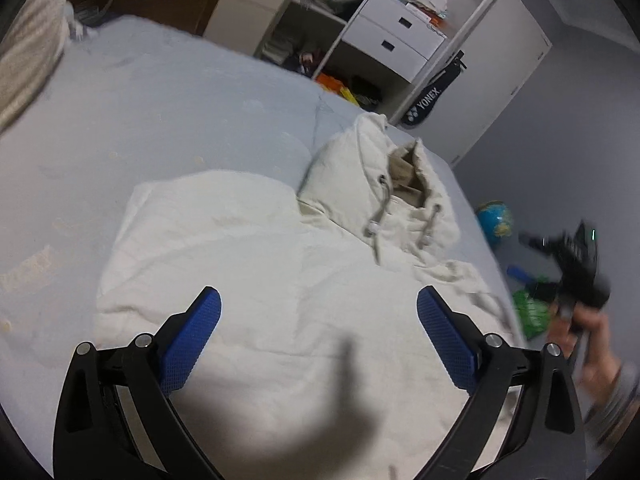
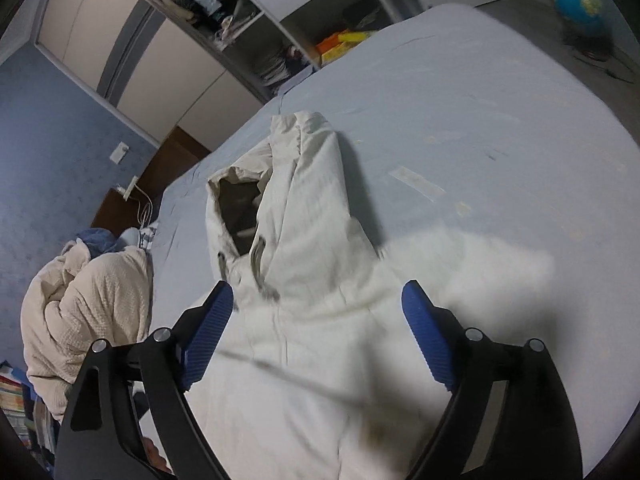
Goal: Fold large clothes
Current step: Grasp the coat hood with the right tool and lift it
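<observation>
A cream hoodie (image 1: 280,280) lies spread on the pale blue bed (image 1: 160,112), its hood (image 1: 384,176) with grey drawstrings pointing to the far right. My left gripper (image 1: 318,304) is open and empty, hovering above the hoodie's body. In the right wrist view the same hoodie (image 2: 304,320) lies below my right gripper (image 2: 318,300), which is open and empty above the chest just under the hood (image 2: 288,184). The right gripper also shows blurred beyond the bed's right edge in the left wrist view (image 1: 576,264), held in a hand.
A beige knitted blanket (image 2: 84,312) is bunched at the bed's left side. An open wardrobe with white drawers (image 1: 396,36) stands behind the bed. A globe (image 1: 496,216) and green items (image 1: 532,312) are on the floor to the right.
</observation>
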The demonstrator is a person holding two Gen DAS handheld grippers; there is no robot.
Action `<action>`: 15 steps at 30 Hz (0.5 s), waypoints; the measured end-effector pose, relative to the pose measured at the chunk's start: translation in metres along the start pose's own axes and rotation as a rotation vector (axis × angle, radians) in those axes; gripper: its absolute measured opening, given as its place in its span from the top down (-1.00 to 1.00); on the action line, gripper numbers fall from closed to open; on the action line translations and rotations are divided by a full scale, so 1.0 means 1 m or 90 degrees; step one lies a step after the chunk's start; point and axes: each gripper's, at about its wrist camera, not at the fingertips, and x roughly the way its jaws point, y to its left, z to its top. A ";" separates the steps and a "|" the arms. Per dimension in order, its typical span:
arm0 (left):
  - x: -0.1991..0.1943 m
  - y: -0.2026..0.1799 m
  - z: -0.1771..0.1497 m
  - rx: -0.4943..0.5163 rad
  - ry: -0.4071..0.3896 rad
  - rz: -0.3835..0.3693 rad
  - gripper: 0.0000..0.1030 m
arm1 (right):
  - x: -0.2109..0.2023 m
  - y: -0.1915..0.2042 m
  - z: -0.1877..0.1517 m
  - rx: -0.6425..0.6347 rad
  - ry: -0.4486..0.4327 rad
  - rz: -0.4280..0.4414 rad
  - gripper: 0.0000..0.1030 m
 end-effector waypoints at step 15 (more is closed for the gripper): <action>0.032 0.052 0.006 0.027 -0.041 0.133 -0.87 | 0.167 0.005 0.100 -0.024 0.084 0.031 -0.60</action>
